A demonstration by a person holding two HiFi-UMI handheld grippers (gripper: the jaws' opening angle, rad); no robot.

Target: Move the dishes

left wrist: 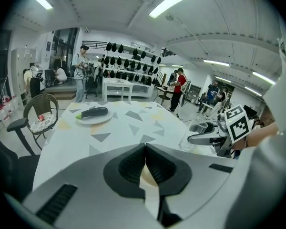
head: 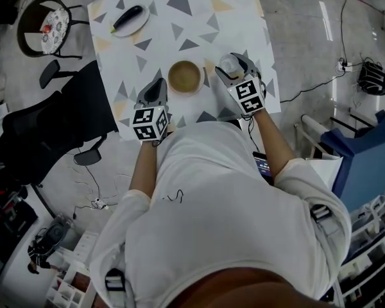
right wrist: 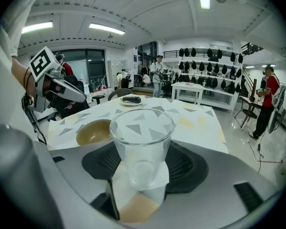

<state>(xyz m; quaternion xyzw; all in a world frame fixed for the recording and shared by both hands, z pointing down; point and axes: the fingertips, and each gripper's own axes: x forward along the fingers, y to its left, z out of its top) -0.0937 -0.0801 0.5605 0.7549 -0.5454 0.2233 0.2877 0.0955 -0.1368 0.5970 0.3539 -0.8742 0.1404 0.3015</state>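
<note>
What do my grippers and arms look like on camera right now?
The left gripper and right gripper have light grey shells with dark ribbed pads. Each carries a white cube printed with black square markers. The person wears a white short-sleeved shirt.

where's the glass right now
The glass is held in the right gripper, at the near right edge of the table in the head view, right of the brown bowl.

Triangle-print table point(head: 199, 5), black office chair point(head: 51, 130) at its left, round-backed chair point(head: 46, 27) beyond, blue container point(head: 366, 156) on the right.
</note>
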